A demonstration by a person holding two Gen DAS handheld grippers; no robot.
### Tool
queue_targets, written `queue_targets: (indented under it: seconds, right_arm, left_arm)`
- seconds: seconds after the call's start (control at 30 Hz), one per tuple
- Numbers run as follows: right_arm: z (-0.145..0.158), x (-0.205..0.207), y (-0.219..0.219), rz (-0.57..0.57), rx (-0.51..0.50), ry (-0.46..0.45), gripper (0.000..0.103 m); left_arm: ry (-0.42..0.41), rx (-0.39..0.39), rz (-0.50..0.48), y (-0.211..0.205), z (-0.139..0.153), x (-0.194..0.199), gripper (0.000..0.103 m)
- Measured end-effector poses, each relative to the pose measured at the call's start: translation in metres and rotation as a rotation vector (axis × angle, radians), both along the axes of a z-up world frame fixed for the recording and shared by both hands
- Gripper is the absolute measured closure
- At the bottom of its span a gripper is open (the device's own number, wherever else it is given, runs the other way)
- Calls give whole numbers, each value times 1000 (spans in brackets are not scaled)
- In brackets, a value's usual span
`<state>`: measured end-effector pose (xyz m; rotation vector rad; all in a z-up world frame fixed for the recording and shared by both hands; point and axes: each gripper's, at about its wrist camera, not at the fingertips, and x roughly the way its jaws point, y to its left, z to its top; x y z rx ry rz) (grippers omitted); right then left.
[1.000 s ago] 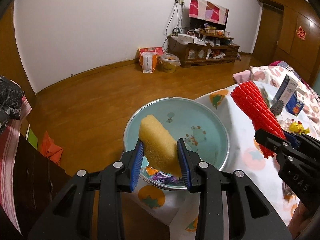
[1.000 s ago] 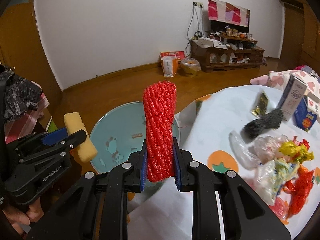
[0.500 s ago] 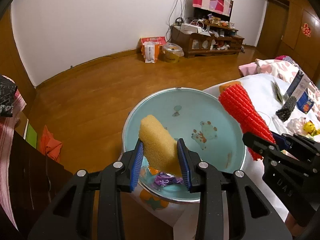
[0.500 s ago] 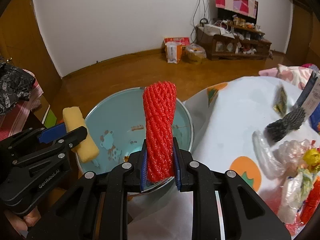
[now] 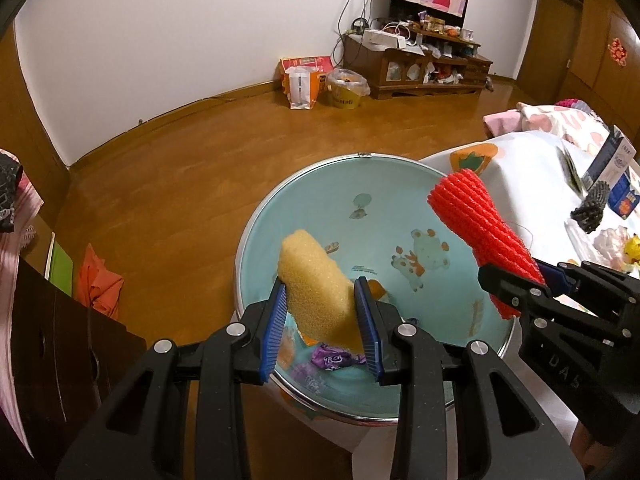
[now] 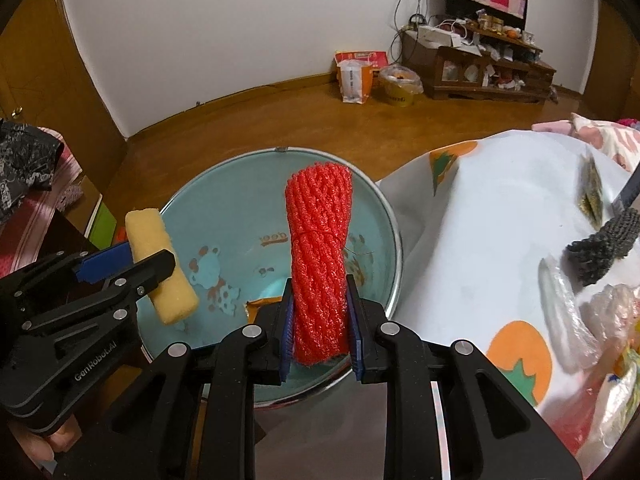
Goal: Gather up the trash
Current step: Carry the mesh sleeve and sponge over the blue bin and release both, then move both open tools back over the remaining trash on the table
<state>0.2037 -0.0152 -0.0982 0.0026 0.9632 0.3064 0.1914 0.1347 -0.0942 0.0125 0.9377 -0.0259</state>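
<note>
Left wrist view first: the left tool [image 5: 322, 326] is clamped on a yellow sponge [image 5: 316, 284], whose long axis runs up and away from the pads, tilted a bit left, and it hangs right over the teal basin [image 5: 360, 200], so the drop spot is straight below. A purple wrapper [image 5: 332, 358] and some orange scraps already sit in the bottom. The right tool [image 5: 536, 280] comes in from the right, its load leaning over the basin's right side. Right wrist view: the right tool [image 6: 318, 330] pinches a red foam net sleeve [image 6: 318, 256] near its lower end, long axis nearly upright, top pointing toward the far rim. I'd guess both just need letting go. More trash sits on the surface [image 6: 500, 240] to the right, like a dark net sleeve [image 6: 600, 250].
</note>
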Motion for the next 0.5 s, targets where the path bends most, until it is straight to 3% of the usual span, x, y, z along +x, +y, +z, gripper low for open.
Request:
queue_targets:
  seconds: [0.13,0.27,0.33,0.47,0.5]
  right_arm:
    - [-4,6,-1,8,14,19,77]
    - [-1,5,-2,6,26,16,65]
    - [2,6,-3,-2,27,11,64]
    - [9,2,-6,-5,22,-4,57]
    - [10,1,-7,-10,22,-8,56]
  left_arm:
    - [7,4,3,0,-3,3,68]
    - [13,6,6,-1,-5,4,64]
    - [10,2,7,-1,-4,4,63]
    - [-3,2,20,-1,-2,1,43]
    - [-8,3,24,0,-1,-1,42]
